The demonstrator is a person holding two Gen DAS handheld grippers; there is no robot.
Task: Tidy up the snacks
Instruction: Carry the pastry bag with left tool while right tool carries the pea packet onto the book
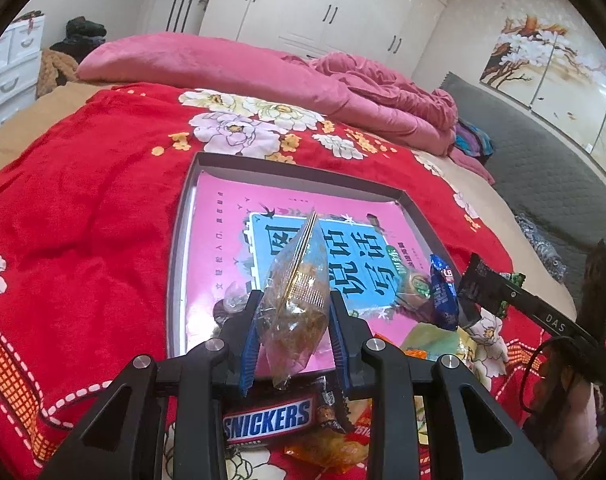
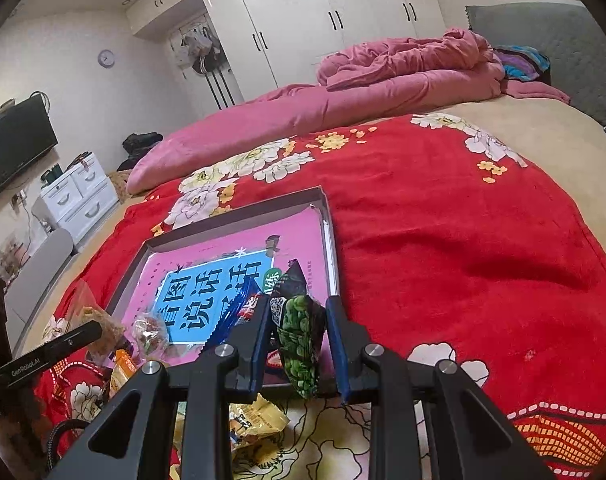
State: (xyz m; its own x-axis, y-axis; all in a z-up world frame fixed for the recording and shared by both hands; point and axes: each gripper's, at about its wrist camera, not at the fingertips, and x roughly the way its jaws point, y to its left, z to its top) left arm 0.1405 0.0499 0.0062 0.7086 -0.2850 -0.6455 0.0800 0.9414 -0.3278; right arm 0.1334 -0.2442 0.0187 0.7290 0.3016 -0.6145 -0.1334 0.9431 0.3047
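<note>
Two packets stand upright, long axes vertical — the left gripper (image 1: 293, 320) jaws clamp a clear snack bag (image 1: 299, 300), the right gripper (image 2: 299, 344) jaws a green pea packet (image 2: 301, 336). Both hang over the tray (image 1: 175, 248) — the packets' lower ends are hidden behind the fingers.

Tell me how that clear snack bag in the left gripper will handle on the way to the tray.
The clear snack bag is probably floppy: its crinkled film sags below the left gripper. It looks light, standing upright from a pinch. Glossy film may slip, so keep the grip shut until it is over the tray.

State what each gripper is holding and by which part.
Left gripper pinches a clear snack packet across its lower middle. Right gripper pinches a green pea packet across its middle.
</note>
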